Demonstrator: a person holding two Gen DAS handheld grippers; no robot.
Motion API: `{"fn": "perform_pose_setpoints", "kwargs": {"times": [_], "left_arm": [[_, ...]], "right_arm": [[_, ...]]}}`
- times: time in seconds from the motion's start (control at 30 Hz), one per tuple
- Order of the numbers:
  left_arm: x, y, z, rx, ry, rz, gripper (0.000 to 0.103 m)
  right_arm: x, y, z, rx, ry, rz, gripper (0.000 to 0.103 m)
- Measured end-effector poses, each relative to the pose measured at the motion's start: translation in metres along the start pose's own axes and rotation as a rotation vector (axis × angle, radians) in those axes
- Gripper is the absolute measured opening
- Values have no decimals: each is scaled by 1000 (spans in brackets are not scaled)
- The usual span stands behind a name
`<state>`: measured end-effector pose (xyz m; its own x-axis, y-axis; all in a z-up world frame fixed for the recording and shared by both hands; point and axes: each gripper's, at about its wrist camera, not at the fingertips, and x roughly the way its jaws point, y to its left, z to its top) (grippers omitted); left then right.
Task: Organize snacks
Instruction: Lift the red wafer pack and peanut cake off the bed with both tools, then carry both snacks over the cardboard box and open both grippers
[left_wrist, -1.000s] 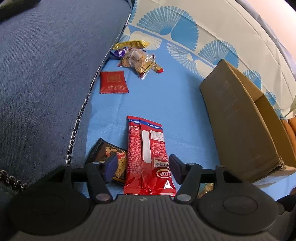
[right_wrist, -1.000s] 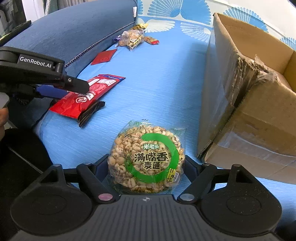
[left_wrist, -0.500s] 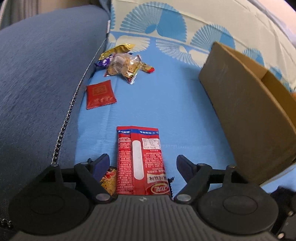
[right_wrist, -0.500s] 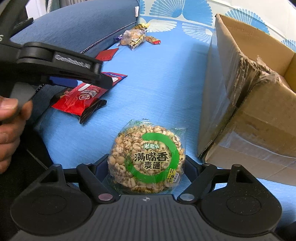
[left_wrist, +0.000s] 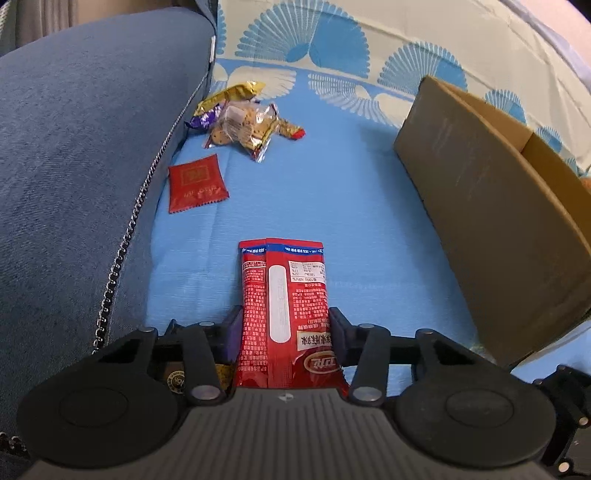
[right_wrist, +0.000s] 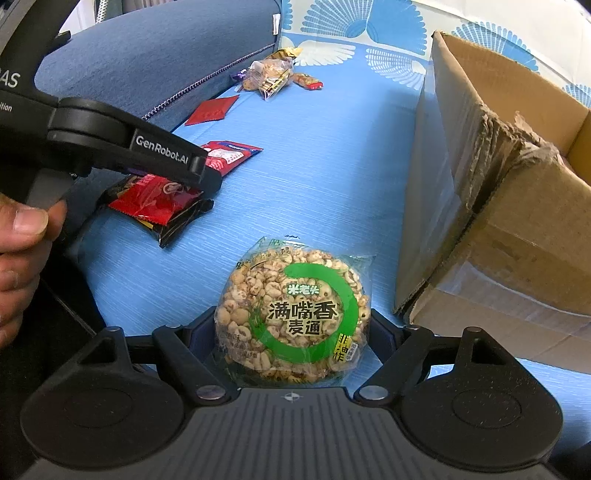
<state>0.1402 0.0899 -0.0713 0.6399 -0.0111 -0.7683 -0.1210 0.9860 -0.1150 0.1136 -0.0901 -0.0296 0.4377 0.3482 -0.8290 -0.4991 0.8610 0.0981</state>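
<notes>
Left wrist: blue fan-print sheet (left_wrist: 295, 192)

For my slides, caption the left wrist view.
Left gripper closing on a long red snack packet, cardboard box to its right.

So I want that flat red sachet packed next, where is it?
The flat red sachet lies far left on the blue sheet, against the blue cushion, just nearer than the wrapped snack pile.
</notes>
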Motion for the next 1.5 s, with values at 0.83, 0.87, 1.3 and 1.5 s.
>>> {"fn": "perform_pose_setpoints", "kwargs": {"times": [0.83, 0.87, 1.3, 1.5], "left_arm": [[-50, 52, -5, -342, -174, -348, 51], [-52, 54, -7, -358, -175, -359, 51], [-83, 53, -23, -466, -224, -398, 51], [-104, 48, -29, -499, -213, -423, 51]], "right_arm": [[-70, 7, 12, -6, -275, 93, 81], [-74, 6, 13, -8, -289, 96, 81], [-117, -18, 16, 12, -436, 111, 81], [-146, -41, 28, 30, -494, 104, 81]]}}
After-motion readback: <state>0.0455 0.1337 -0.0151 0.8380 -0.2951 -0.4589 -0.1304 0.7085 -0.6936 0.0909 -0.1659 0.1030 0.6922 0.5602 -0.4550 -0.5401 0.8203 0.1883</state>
